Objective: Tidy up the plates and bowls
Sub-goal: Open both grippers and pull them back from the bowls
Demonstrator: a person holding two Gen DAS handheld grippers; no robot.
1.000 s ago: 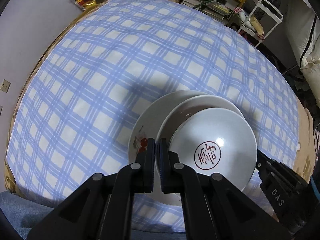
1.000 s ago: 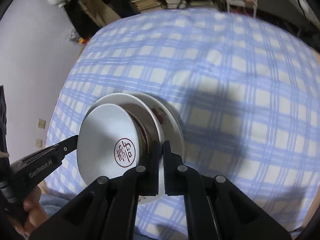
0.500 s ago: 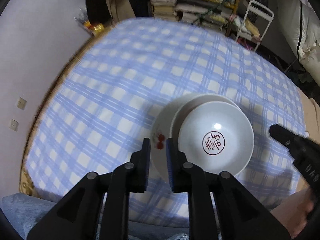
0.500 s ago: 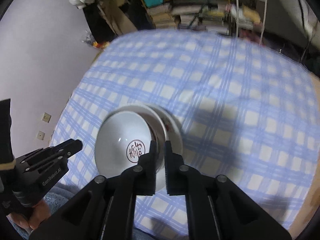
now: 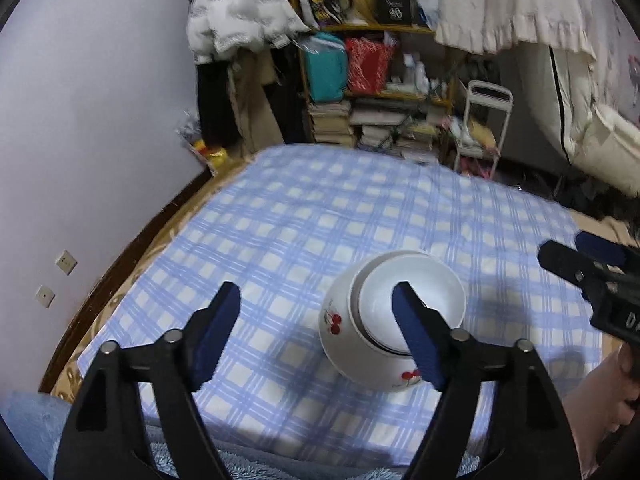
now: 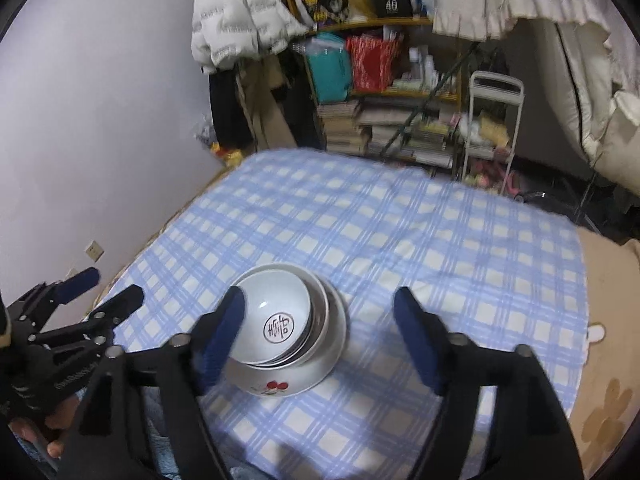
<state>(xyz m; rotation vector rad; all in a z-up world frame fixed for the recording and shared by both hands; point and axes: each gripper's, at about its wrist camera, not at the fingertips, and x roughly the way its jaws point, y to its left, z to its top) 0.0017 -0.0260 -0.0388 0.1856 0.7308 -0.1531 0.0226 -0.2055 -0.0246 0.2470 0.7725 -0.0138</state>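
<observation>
White bowls [image 6: 286, 322] sit nested on checked cloth [image 6: 440, 248]; both grippers — left gripper [image 5: 316, 320], right gripper [image 6: 320, 322] — opening

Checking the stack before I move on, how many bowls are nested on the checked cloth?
3: cherry bowl at the bottom, middle bowl inside it, red-emblem bowl on top. More could hide underneath.

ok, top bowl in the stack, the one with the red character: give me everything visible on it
The top bowl is glossy white, ceramic by the look, with a round red character emblem in its well. It sits upright, nested as the innermost piece of the stack, inside another white dish whose dark inner band shows around it, all within the cherry-printed bowl on the blue checked cloth. No chips visible. Neither gripper touches it.
</observation>
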